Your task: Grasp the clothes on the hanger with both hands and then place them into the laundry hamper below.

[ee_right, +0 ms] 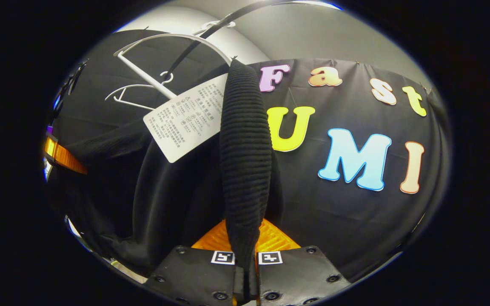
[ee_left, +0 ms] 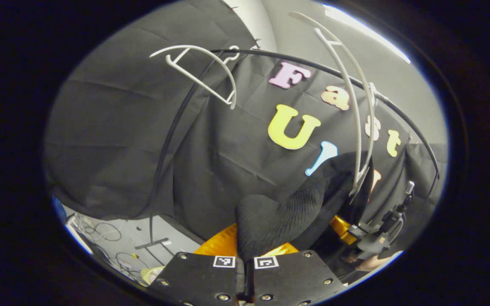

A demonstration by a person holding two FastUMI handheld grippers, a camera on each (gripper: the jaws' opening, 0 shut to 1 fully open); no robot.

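Observation:
A black ribbed garment (ee_left: 279, 212) stretches from my left gripper (ee_left: 245, 255) up to the lower end of a white hanger (ee_left: 357, 110) on the black rail (ee_left: 270, 55). The left gripper is shut on the cloth. In the right gripper view the same knit garment (ee_right: 245, 161) runs as a narrow band from my right gripper (ee_right: 245, 255), shut on it, up to the tip of the white hanger (ee_right: 164, 46). A white care tag (ee_right: 185, 123) dangles from the cloth. The right gripper (ee_left: 372, 238), with a hand under it, shows at the lower right of the left gripper view.
A second, bare white hanger (ee_left: 202, 72) hangs on the rail further along, also seen as the small hanger (ee_right: 130, 93). The rack's upright and foot (ee_left: 151, 243) stand on a grey floor with loose cables (ee_left: 104, 233).

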